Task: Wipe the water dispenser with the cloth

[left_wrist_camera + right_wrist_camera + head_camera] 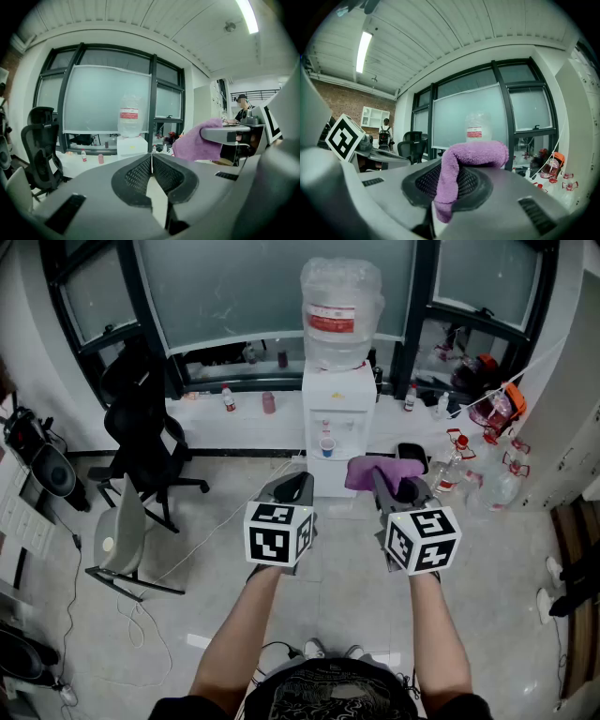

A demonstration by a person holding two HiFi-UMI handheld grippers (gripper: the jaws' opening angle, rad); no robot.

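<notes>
Cloth: the cloth (474, 157) is being shown in plain purple.
Water dispenser: the water dispenser (337, 413) is being seen in white, its clear bottle (339, 292) being banded by a red-and-white label (337, 317).
Left gripper: the left gripper (151, 159) is being pictured in grey with black mesh-patterned pads (138, 176); its cube (278, 532) is being marked by black-and-white squares.
Right gripper: the right gripper (446, 168) is being pictured in matching grey and black; its cube (424, 538) is being marked likewise.
Office chair: the office chair (141, 427) is being shown in black.
Window frames: the window frames (150, 310) are being seen in black.
Floor: the floor (225, 521) is being shown in pale grey tiles.
</notes>
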